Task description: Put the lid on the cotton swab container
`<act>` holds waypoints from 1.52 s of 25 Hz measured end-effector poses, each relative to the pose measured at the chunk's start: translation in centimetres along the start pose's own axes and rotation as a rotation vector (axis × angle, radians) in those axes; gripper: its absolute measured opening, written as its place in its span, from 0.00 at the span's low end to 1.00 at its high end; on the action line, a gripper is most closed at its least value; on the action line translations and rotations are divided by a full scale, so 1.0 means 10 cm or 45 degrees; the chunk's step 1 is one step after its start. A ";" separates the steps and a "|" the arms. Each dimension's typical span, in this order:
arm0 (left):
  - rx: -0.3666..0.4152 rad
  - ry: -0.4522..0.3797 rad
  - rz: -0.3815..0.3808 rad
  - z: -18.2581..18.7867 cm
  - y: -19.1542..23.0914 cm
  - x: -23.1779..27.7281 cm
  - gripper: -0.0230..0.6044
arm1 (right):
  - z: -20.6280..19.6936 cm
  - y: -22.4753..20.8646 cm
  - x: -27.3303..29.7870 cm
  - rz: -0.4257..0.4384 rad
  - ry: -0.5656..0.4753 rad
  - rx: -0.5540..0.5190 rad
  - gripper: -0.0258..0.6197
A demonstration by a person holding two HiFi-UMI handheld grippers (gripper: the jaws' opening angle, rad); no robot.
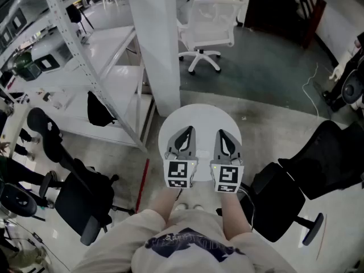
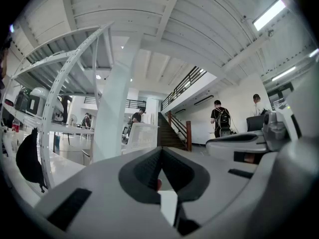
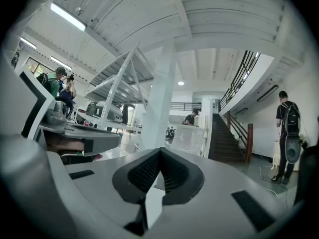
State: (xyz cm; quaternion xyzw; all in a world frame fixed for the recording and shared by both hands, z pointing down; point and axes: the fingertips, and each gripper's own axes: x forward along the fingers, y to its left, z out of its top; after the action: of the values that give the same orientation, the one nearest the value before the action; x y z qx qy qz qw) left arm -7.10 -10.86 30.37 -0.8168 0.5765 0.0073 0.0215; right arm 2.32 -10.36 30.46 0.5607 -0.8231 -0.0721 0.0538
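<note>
Grey concrete floor is spreading around a small round white table, which is standing just in front of the person's knees in the head view. Over this tabletop the left gripper and the right gripper are hovering side by side, level and pointing toward 12 o'clock, and they are covering most of the surface. Each gripper's own view is showing its jaws clenched together, tip to tip, with nothing between them. No view is showing the cotton swab container or its lid.

At 11 o'clock from the table a broad white pillar is rising, and beyond it, at 12 o'clock, a white mesh office chair is standing on its wheeled base. A white metal shelving rack is filling the 10 o'clock side, with a black bag hanging on it. Black office chairs are sitting at 8 o'clock and at 4 o'clock. A red strip is running along the floor at 7 o'clock.

Ahead of the grippers a dark staircase is climbing to a railed upper level, and a person with a backpack is standing at 3 o'clock of it.
</note>
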 end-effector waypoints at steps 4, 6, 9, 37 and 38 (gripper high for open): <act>-0.001 -0.002 0.004 0.01 0.01 0.01 0.03 | 0.01 0.02 0.02 0.007 0.004 -0.015 0.05; -0.003 -0.001 0.000 0.01 0.00 0.02 0.03 | 0.00 0.03 0.03 0.010 0.010 -0.030 0.05; 0.001 0.005 -0.001 0.00 0.00 0.01 0.03 | -0.03 0.05 0.02 0.012 0.019 -0.042 0.05; 0.233 0.311 -0.550 -0.66 0.08 -0.53 0.49 | -0.35 -0.77 -0.59 0.322 -0.037 0.505 0.44; 0.214 0.322 -0.549 -0.72 0.08 -0.55 0.49 | -0.43 -0.73 -0.57 0.356 0.006 0.475 0.45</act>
State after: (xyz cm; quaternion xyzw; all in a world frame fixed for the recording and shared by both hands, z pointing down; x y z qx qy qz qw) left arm -9.76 -6.23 37.74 -0.9105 0.3858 -0.1475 0.0179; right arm 11.79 -7.88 33.36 0.4418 -0.8916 0.0907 -0.0395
